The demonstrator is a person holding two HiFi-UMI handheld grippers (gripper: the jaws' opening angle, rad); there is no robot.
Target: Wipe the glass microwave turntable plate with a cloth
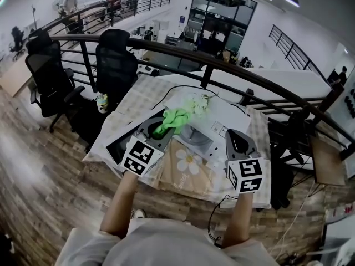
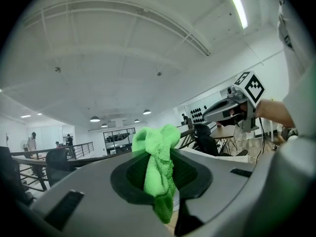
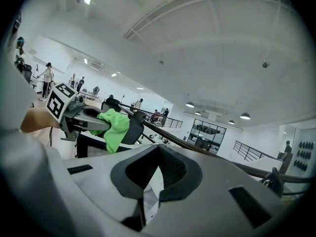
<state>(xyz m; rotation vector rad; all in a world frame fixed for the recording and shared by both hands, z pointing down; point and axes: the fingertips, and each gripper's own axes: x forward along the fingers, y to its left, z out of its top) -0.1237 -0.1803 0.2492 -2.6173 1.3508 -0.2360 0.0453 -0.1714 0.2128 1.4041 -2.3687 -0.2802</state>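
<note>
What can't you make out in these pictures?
- Glass plate: in the head view, things on the table are too small to pick it out, and the green cloth in the left gripper covers some.
- Table: both gripper views tilt up at the ceiling, and each gripper's own body blocks it.

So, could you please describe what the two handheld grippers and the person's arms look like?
Both the left gripper and right gripper have smooth grey shells with black ribbed pads lining the jaws. Each carries a white cube printed with black square markers. The forearms are bare below a pale top.
</note>
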